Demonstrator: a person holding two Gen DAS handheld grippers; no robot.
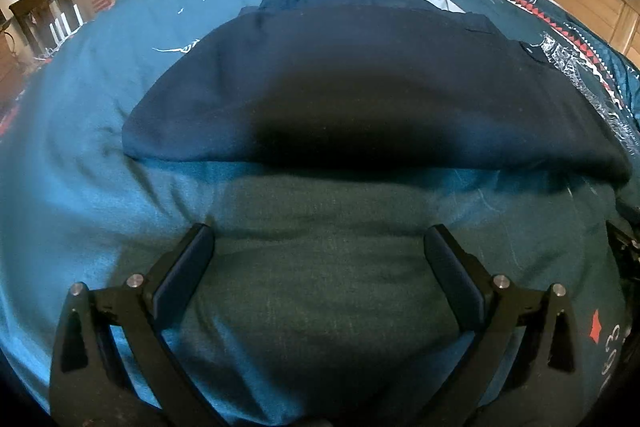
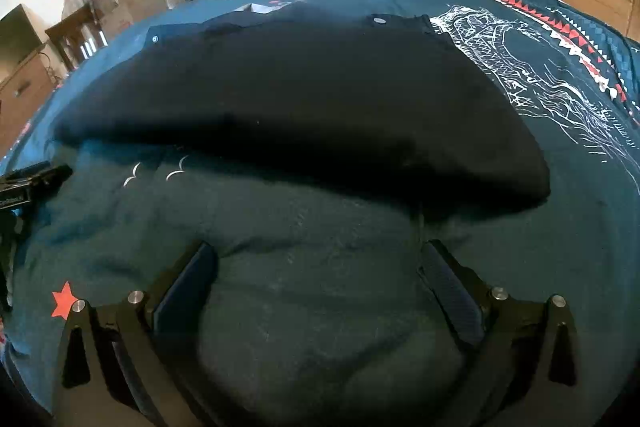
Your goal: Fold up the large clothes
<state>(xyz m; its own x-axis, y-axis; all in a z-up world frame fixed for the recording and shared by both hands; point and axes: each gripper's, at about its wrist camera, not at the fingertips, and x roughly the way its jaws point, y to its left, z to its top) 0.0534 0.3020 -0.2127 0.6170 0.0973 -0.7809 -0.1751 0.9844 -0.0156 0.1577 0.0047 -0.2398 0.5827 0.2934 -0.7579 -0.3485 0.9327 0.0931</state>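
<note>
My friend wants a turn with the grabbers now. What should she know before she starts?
Left gripper: open, holding nothing, hovering over the teal printed bedspread just short of the garment's near edge.
Right gripper: open, holding nothing, hovering in the same way beside it.
The dark navy buttoned garment lies flat on the bedspread ahead of both grippers. It looks folded at least once, with a rounded fold edge nearest the grippers and its buttons at the far side.
Left to do: probably another fold to make it smaller, if needed. I cannot tell how many folds are done.
</note>
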